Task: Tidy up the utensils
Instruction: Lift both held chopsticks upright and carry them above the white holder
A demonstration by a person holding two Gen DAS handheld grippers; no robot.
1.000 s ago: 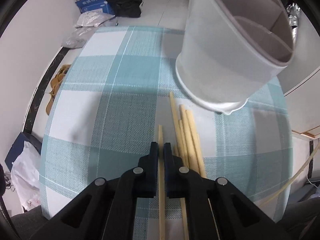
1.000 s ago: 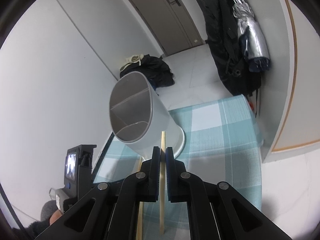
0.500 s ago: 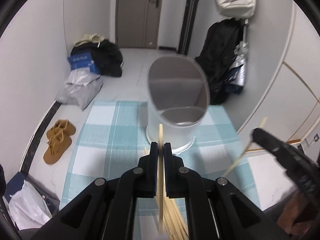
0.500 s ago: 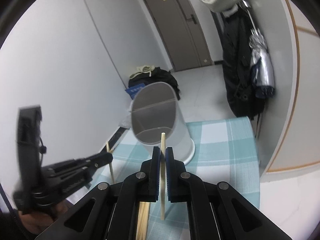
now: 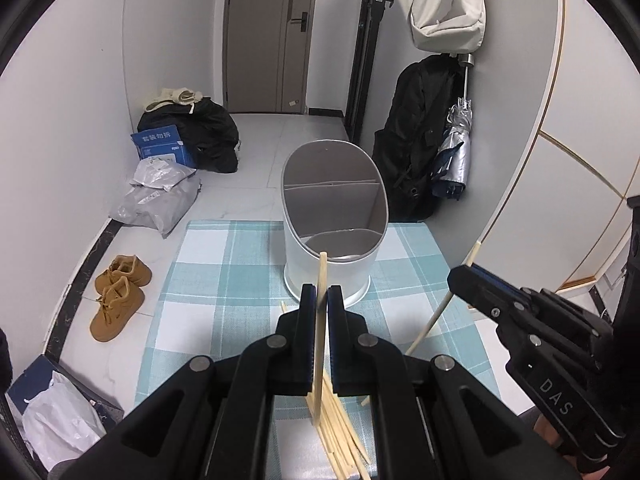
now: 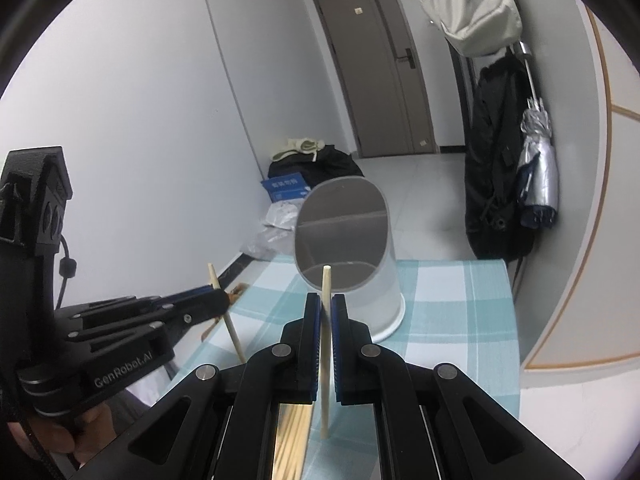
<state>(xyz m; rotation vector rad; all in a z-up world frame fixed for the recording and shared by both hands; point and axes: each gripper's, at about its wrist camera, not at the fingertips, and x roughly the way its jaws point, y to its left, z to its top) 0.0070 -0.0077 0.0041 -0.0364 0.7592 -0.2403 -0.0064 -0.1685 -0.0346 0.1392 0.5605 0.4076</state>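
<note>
Pinching one chopstick (image 5: 321,320) upright in my left gripper (image 5: 319,300) and another chopstick (image 6: 326,320) in my right gripper (image 6: 326,308), I face the divided holder (image 5: 334,236) on the checked tablecloth (image 5: 208,280). Thin sticks could twist between the pads, or a tip could catch the holder's rim and tip it. Loose chopsticks (image 5: 340,432) lie below, and the two grippers crowd each other.

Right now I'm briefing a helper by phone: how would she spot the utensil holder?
On the teal-and-white checked tablecloth, look at the far end. The utensil holder stands there upright, a pale grey oval tub with inner dividers. Unlike the loose chopsticks lying nearer, it's the only container.
</note>
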